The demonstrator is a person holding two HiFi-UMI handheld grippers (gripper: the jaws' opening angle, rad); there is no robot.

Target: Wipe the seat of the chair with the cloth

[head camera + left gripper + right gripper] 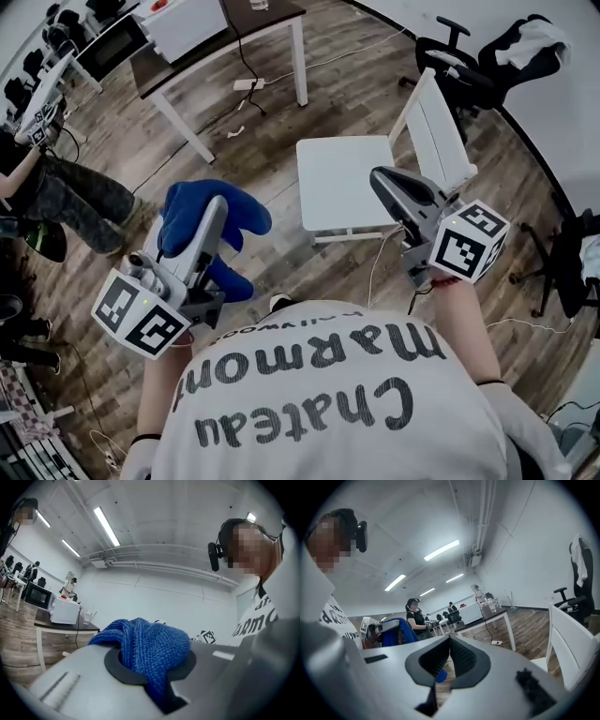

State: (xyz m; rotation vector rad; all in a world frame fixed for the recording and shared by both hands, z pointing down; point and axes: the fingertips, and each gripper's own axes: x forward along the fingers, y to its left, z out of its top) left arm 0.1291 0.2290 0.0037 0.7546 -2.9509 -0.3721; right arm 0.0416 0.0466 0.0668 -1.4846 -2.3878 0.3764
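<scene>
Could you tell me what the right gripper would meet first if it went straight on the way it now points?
Nothing close: the right gripper points about level, with the white chair off to its right. The first thing ahead looks like the dark-topped desk, though depth is unclear.

Dark-topped table (267,19) on white legs, over wooden floor (262,159). Beneath the table, a white power strip (248,84). To its right, a black office chair (459,70). To its left, a seated person's legs (66,197).
</scene>
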